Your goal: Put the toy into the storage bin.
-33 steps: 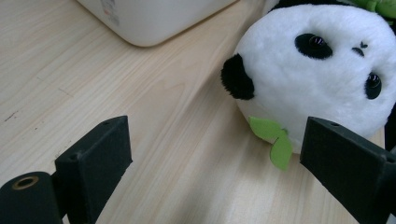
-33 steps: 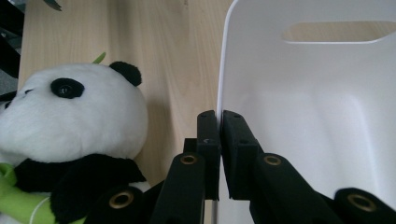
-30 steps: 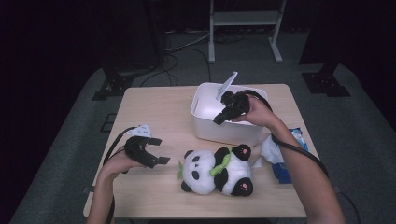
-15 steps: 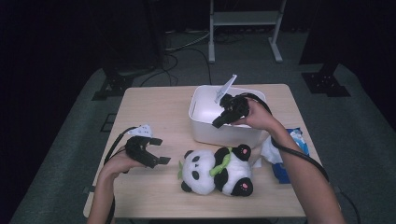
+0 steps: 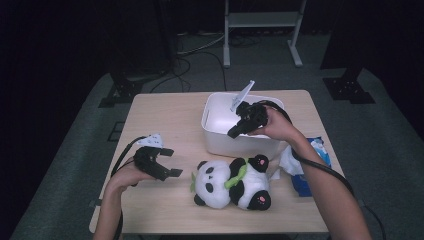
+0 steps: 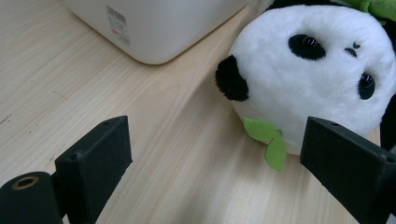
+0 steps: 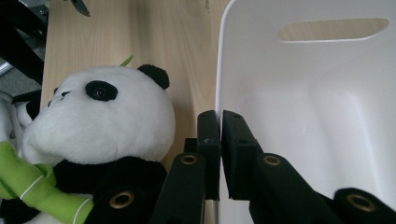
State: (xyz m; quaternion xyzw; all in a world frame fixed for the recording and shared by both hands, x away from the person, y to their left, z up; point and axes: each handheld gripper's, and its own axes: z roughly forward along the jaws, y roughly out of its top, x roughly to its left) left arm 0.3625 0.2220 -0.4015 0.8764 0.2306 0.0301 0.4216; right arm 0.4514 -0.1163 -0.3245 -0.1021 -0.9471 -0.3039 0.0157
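So on my right gripper [image 7: 219,140] the jaws are pinched shut on the near wall of the white bin [image 7: 308,116], one jaw inside and one outside, right at the rim in the middle of the right gripper view. In the high view that same gripper [image 5: 239,129] sits at the front edge of the bin [image 5: 220,136], a bit above the center of the frame, with the hand [image 5: 277,125] wrapped around it from the right. The bin's inside looks bare white from what I can see, with a handle slot in the far wall at the top of the right gripper view. The plush panda [image 7: 100,121] lies just beside the bin on the left of that view, head up against the outside wall or very close to it, I can't say if it actually touches. My left gripper [image 6: 215,158] has its jaws spread wide with nothing between them but the wooden table [image 6: 154,140]; the panda's head [image 6: 313,70] sits in the upper right of the left gripper view, near the right jaw but not in contact. From above, the left gripper [image 5: 165,162] hovers low at the left of the frame, the panda [image 5: 232,181] at lower center, and some blue and white packaging [image 5: 305,165] lies near the table's right edge.
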